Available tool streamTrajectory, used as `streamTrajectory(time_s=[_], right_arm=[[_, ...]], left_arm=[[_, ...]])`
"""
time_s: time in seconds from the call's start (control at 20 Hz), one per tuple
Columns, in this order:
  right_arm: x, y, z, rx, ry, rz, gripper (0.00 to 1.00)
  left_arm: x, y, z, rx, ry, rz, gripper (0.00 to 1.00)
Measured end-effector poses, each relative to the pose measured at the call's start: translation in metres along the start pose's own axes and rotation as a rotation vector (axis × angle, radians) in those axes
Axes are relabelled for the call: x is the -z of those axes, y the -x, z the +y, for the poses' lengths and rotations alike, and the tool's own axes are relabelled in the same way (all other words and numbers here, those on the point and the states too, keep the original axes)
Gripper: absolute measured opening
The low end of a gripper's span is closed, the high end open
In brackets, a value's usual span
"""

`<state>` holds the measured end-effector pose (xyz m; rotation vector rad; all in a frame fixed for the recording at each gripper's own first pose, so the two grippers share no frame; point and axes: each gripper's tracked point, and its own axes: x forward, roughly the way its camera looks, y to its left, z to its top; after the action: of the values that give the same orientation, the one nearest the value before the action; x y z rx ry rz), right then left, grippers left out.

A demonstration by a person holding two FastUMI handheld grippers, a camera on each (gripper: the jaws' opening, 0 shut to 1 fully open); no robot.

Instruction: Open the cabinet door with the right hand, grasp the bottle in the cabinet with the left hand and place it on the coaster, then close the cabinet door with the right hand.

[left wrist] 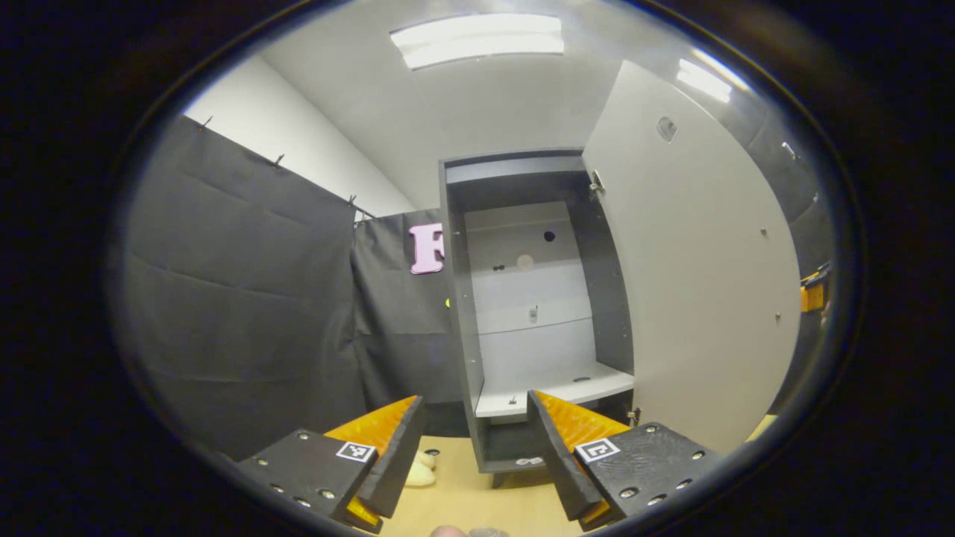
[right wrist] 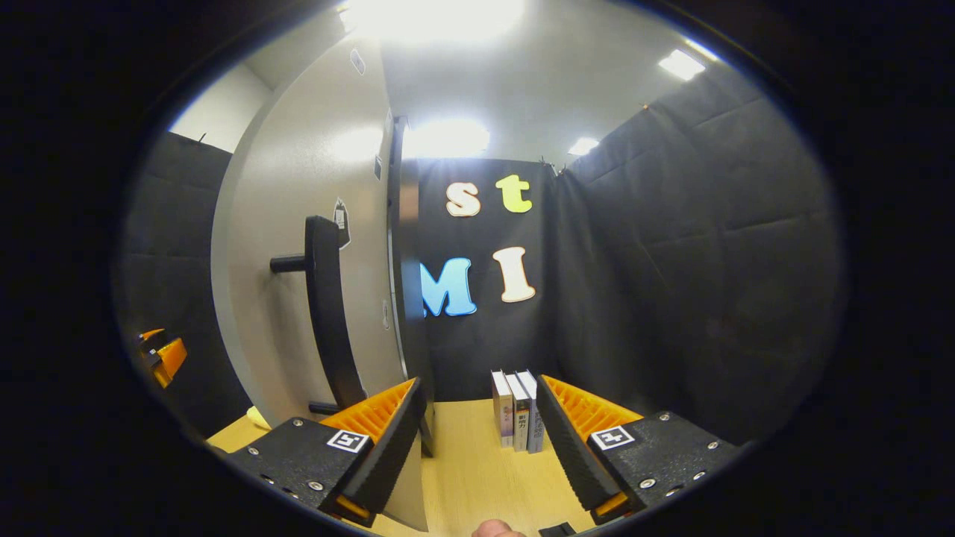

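The dark cabinet (left wrist: 456, 298) stands open, and its pale door (left wrist: 701, 261) is swung out to the right. Its light inner shelf (left wrist: 556, 388) lies straight ahead in the left gripper view. My left gripper (left wrist: 476, 400) is held open in front of the cabinet, nothing between its fingers. In the right gripper view the door's outer face (right wrist: 298, 186) carries a black bar handle (right wrist: 326, 313). My right gripper (right wrist: 480, 382) is open. The door's near edge (right wrist: 406, 298) rises just inside its left finger, untouched by the right one.
The cabinet sits on a wooden table (left wrist: 477, 500). A pale rounded object (left wrist: 418, 473) lies on the table left of the cabinet's base. Three upright books (right wrist: 515, 410) stand against the black cloth wall ahead of the right gripper. Cloth walls close in both sides.
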<state>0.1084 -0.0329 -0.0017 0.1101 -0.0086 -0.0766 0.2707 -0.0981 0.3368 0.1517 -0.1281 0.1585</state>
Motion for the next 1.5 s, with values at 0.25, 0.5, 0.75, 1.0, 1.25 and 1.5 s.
streamTrajectory(time_s=[0.25,0.5,0.75,1.0,1.25,1.5], right_arm=[[0.0,0.007,0.013,0.034,-0.037,-0.01,0.91],[0.003,0.013,0.07,-0.057,-0.028,-0.01,0.89],[0.003,0.006,0.138,-0.176,-0.002,-0.008,0.92],[0.003,-0.011,0.19,-0.246,-0.023,-0.002,0.92],[0.007,-0.029,0.236,-0.297,0.009,-0.011,0.92],[0.017,-0.049,0.269,-0.312,0.001,0.012,0.94]], left_arm=[[-0.01,-0.006,0.026,0.013,0.048,-0.017,0.86],[-0.007,-0.009,0.056,-0.018,0.038,-0.011,0.88],[0.003,-0.006,0.083,-0.036,0.012,0.004,0.87],[0.019,0.001,0.116,-0.061,-0.006,0.041,0.87],[0.052,-0.009,0.143,-0.07,0.025,0.111,0.87],[0.072,-0.022,0.152,-0.052,0.073,0.164,0.87]])
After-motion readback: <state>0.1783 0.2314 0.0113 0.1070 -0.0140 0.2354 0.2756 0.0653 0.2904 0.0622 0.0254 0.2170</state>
